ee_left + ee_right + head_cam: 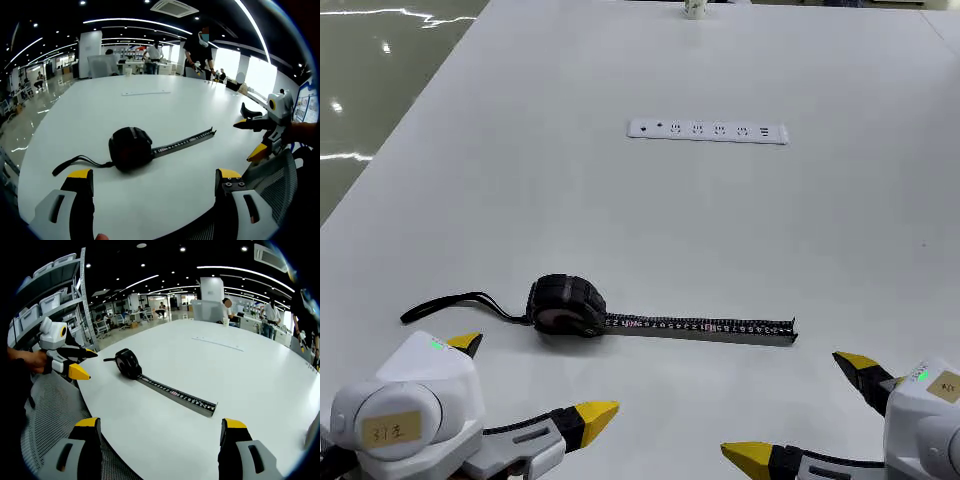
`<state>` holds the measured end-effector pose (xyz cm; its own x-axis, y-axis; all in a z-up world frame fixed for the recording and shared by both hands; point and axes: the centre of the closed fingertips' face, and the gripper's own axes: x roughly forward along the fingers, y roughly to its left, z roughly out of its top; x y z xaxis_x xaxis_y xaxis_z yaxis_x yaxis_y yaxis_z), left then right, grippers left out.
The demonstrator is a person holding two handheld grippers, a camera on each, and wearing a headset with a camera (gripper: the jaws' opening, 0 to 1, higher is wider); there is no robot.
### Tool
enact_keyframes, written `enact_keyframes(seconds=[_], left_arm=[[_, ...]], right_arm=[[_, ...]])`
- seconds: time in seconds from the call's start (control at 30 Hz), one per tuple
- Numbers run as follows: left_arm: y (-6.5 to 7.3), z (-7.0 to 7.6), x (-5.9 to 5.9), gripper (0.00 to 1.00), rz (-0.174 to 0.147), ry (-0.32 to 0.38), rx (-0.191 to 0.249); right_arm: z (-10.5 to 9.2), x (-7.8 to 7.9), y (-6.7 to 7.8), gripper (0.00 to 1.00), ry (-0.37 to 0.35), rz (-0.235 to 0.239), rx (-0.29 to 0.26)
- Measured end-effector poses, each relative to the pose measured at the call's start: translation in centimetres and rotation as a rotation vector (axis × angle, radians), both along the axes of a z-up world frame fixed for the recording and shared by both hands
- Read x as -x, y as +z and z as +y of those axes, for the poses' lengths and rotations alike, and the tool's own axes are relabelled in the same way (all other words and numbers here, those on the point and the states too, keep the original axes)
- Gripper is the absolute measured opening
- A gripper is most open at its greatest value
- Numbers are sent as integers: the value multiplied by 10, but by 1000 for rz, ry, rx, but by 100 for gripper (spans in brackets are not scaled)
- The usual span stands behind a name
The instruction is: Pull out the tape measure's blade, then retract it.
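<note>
Left tongs (535, 378): jaws spread wide, nothing between them, at the near left edge of the counter (620, 220). Right tongs (795, 408): also spread wide and empty, at the near right. Neither of the 2 touches anything.

Tape measure (620, 318): its black case (565, 305) lies on the counter just beyond the left tongs, apart from them. Blade (705, 327) is already out, flat on the counter, running from the case to the right. Its hook end (792, 330) lies a little beyond the right tongs, on the far side. Long axis: left-right across the person's front, roughly parallel to the near counter edge, the right end dipping slightly nearer. Black wrist strap (450, 303) trails off the case to the left.

Relation that matters: case is nearer the left tongs, hook end nearer the right. In the left gripper view the case sits almost dead ahead between the jaws. In the right gripper view the blade's free end lies ahead toward the gap, with the case farther off and to the left.

Judgement: the pull-out half looks done; retraction remains. The left tongs are better placed for the case. Whether a lock holds the blade out, I cannot tell.

Farther out: 1 white power strip (708, 130) mid-counter, well apart from the tape.
</note>
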<state>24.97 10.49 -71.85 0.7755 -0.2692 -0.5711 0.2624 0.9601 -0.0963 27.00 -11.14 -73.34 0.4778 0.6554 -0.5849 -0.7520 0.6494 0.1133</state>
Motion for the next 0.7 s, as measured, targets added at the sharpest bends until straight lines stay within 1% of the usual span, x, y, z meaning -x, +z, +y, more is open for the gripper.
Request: enact_keyframes(seconds=[0.17,0.33,0.4,0.7], left_arm=[[1,1,-5,99,1,-2,-1],[0,0,-10,99,5,-8,-9],[0,0,-11,99,7,-8,-8],[-1,4,-22,98,21,16,-3]], right_arm=[[-2,-3,-2,99,21,1,7],[-4,-2,-5,99,58,16,1],[-5,-3,-6,99,69,21,7],[-5,-8,-11,99,134,35,10]])
